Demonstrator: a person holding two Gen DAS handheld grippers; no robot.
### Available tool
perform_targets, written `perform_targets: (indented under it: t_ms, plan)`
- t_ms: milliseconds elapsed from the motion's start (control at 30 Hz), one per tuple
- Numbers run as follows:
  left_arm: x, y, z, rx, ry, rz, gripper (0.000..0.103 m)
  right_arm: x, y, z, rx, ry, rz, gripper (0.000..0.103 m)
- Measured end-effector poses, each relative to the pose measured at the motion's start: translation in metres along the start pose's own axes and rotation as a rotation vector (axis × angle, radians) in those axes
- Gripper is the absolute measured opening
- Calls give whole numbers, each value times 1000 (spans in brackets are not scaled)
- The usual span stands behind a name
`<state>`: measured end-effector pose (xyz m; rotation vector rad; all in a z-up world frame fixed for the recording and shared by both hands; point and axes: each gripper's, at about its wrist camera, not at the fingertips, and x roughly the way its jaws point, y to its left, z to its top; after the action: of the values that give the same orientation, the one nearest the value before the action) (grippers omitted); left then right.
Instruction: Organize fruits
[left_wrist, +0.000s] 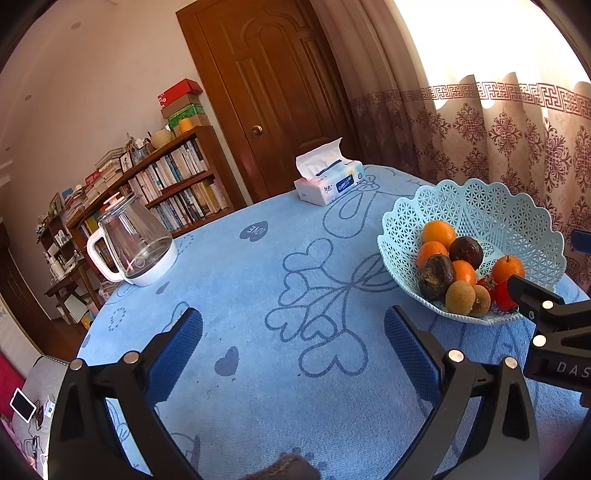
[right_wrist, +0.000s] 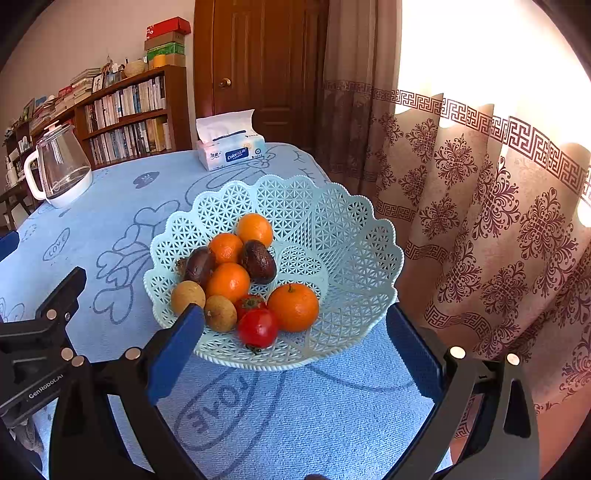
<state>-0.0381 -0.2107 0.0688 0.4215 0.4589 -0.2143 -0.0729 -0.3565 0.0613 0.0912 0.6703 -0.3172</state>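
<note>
Right wrist view: your right gripper (right_wrist: 295, 332) gapes wide, empty, before the basket (right_wrist: 354, 236) holding oranges (right_wrist: 293, 306), tomatoes (right_wrist: 257, 328), longans (right_wrist: 220, 313). Your left gripper (left_wrist: 293, 343) is spread wide too, empty.

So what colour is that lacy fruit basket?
Pale mint blue-green, with a latticed openwork pattern, basket; clearest in the right wrist view.

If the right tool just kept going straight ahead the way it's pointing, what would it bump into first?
Most likely the near rim of the basket, which lies right between the open fingers of the right tool. Just behind the rim sits the red fruit. Depth is hard to judge here, so it might pass just above the rim.
</note>
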Motion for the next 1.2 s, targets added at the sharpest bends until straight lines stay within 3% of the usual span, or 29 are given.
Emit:
perform_targets:
  t_ms: [1200]
  plan:
    - [2, -6, -5, 20, -6, -12, 98, 4, 1, -2, -10, 2, -10, 100]
